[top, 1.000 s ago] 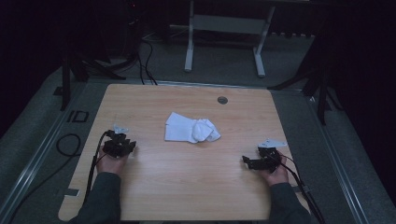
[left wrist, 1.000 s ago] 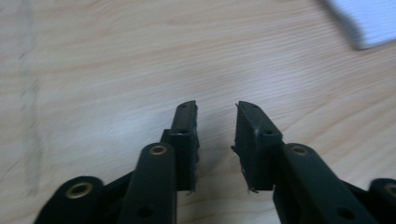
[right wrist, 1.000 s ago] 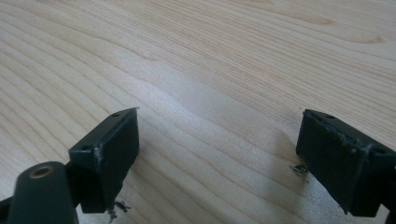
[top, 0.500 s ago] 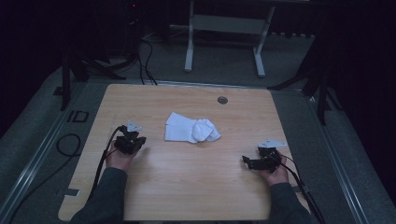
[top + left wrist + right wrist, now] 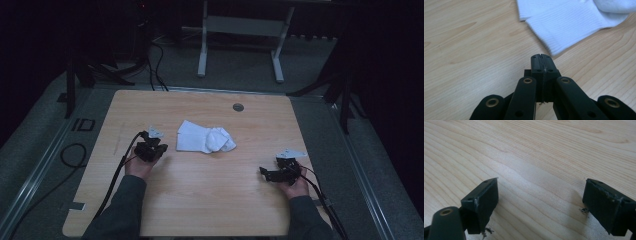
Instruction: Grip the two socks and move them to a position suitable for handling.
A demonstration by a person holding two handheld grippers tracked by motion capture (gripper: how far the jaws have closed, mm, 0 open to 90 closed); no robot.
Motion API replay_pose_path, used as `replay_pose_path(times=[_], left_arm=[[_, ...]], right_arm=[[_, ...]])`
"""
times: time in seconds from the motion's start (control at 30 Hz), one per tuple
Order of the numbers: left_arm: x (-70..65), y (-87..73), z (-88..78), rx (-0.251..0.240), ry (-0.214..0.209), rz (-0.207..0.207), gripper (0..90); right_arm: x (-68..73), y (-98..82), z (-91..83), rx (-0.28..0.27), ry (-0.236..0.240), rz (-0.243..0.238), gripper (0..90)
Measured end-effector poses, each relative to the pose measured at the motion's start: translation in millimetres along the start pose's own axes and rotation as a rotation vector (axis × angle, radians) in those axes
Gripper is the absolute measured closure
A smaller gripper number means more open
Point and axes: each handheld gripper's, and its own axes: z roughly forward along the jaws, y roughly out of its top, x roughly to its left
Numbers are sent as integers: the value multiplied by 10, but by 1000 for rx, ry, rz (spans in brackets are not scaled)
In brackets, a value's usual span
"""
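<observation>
Beside the sock pile, one gripper pinched shut, the other spread wide.

On the left, the black two-jaw left gripper (image 5: 541, 65) has its jaws pressed flat together with nothing between them, tips low over the wood just short of the nearest ribbed cuff of the white knitted socks (image 5: 574, 27); the black two-jaw right gripper (image 5: 540, 202) stands well apart from the socks, to their right and nearer the person, jaws wide and empty over bare grain. The socks lie bunched and partly folded on the pale wooden table (image 5: 200, 200), near its middle. I judge them light, soft and limp, sure to sag and drag rather than lift as one piece; the flat ribbed cuff edge nearest the left gripper looks the surest place to pinch, after the jaws part.
</observation>
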Motion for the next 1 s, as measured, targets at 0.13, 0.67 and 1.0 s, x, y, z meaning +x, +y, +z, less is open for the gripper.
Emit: replay_pose_path(times=[0.13,0.67,1.0], left_arm=[[-41,66,22,-14,-10,1,900],[-296,321,276,-28,-67,39,900],[-333,317,427,-17,-80,12,900]], right_arm=[[0,0,0,0,0,0,130],[1,-1,-1,0,-1,0,132],[1,-1,-1,0,-1,0,132]])
